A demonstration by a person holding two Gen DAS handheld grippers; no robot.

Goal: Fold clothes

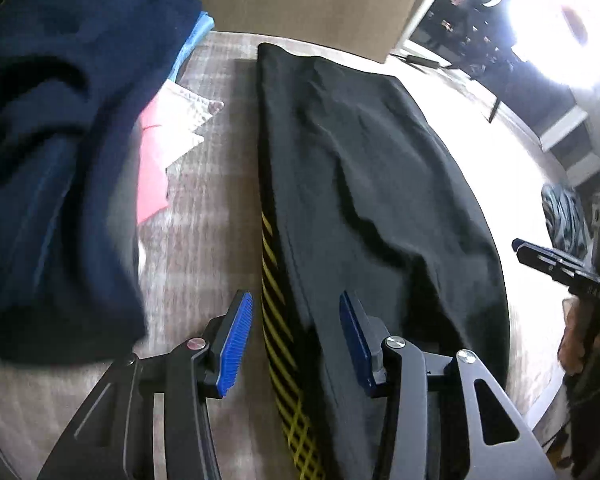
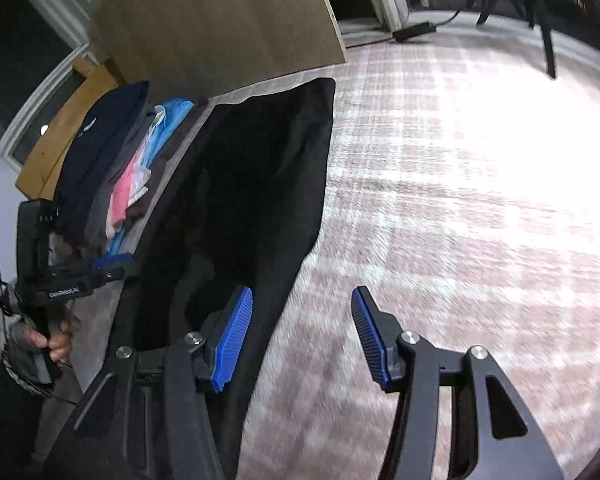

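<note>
A black garment with a yellow striped band along its left edge lies long and narrow on the carpet. My left gripper is open, its jaws straddling the striped edge just above it. In the right wrist view the same black garment lies at left. My right gripper is open and empty over its right edge, one pad above the cloth, the other above the carpet. The right gripper shows at the right edge of the left wrist view; the left gripper shows at left in the right wrist view.
A pile of clothes lies left of the garment: a navy piece, pink and light blue ones. A cardboard panel stands behind. Patterned carpet spreads right. A power strip and chair legs are at the back.
</note>
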